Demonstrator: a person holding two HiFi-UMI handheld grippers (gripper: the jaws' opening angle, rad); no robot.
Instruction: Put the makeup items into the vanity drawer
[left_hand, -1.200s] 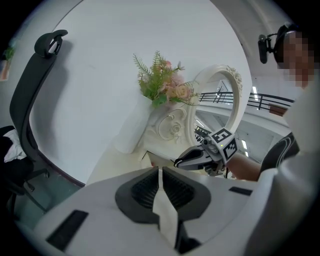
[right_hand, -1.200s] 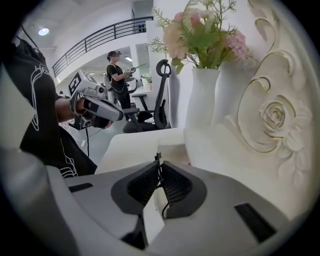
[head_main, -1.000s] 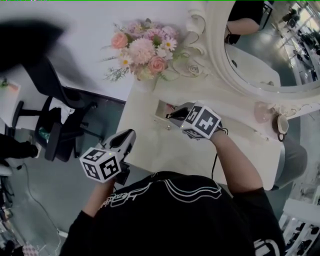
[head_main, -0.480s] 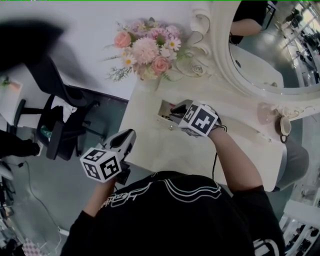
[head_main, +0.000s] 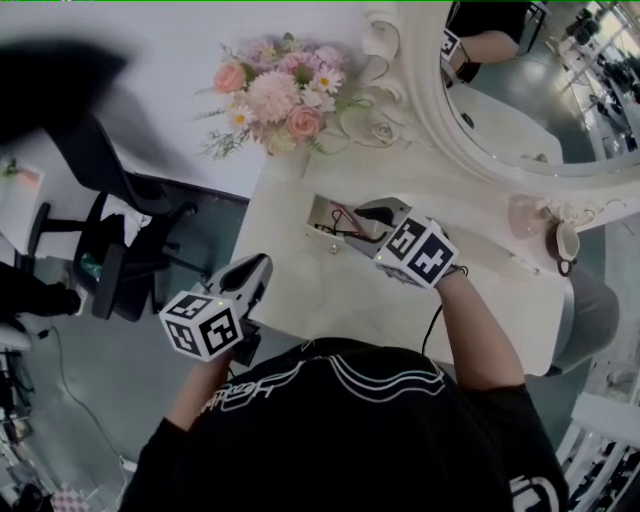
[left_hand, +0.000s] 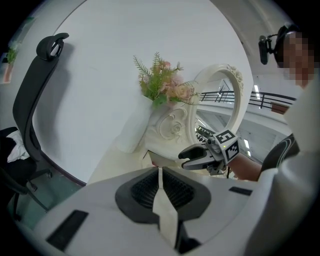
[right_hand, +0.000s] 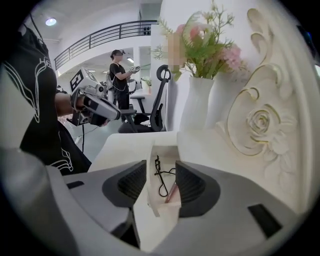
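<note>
One white desk (head_main: 330, 300) fills the middle of the head view, with an ornate oval mirror (head_main: 520, 100) at its back and a vase of pink flowers (head_main: 280, 95) at its back left corner. A narrow drawer (head_main: 318, 215) stands open on the desk's left part.

The right gripper (head_main: 368, 212) hangs just over the drawer's right end, pointing steeply down into it. Its fingers (right_hand: 131, 182) have just been opening and now stand well apart, with nothing pressed between them. The left gripper (head_main: 255, 270) is held off the desk's near left edge, well apart from the drawer, its fingers (left_hand: 145, 190) closed together on nothing.

Seen along the right gripper, the drawer's long axis runs straight away between the two fingers. In it lie a black eyelash curler (right_hand: 160, 175) and, beside it on the right, a slim pink stick (right_hand: 171, 192), both lengthwise and clear of the pads. These two look delivered.

Two small pale things (head_main: 520, 218) sit at the desk's far right by the mirror's foot; whether they are makeup I cannot tell. If they are, the right hand is much the nearer and would need to swing right, away from the drawer.
</note>
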